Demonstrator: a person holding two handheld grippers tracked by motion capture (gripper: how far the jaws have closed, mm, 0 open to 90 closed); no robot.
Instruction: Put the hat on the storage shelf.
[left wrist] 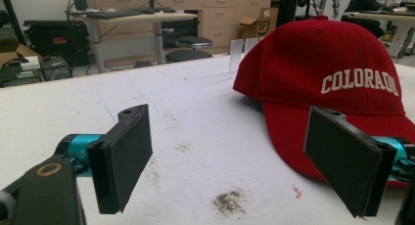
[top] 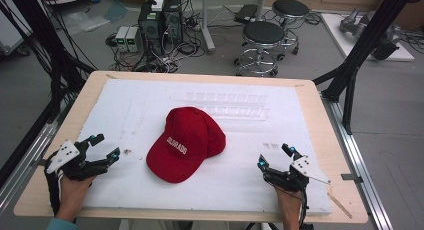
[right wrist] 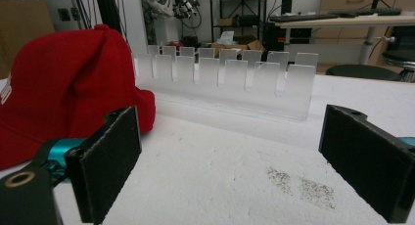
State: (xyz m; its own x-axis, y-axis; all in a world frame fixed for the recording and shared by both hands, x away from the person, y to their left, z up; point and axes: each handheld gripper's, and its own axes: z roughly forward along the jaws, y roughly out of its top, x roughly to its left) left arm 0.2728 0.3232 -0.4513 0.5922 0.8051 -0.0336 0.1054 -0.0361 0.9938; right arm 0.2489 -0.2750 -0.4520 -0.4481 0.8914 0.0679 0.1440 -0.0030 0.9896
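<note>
A red cap (top: 187, 142) with white "COLORADO" lettering lies on the white mat (top: 150, 105), brim toward the near edge. In the left gripper view the cap (left wrist: 337, 73) sits ahead and to the right; in the right gripper view the cap (right wrist: 63, 98) is at the left. My left gripper (top: 106, 146) rests near the mat's near-left corner, open and holding nothing, left of the cap. On the near right, my right gripper (top: 274, 155) is open too, nothing between its pads (right wrist: 105, 159). The left gripper's pads (left wrist: 125, 154) stand wide apart.
A clear plastic slotted rack (top: 227, 105) lies on the mat behind the cap; the rack (right wrist: 225, 83) stands ahead in the right gripper view. Dirt smudges (left wrist: 230, 203) mark the mat. The wooden table (top: 320, 120) ends close by; stools (top: 262, 42) and computers (top: 160, 20) stand beyond.
</note>
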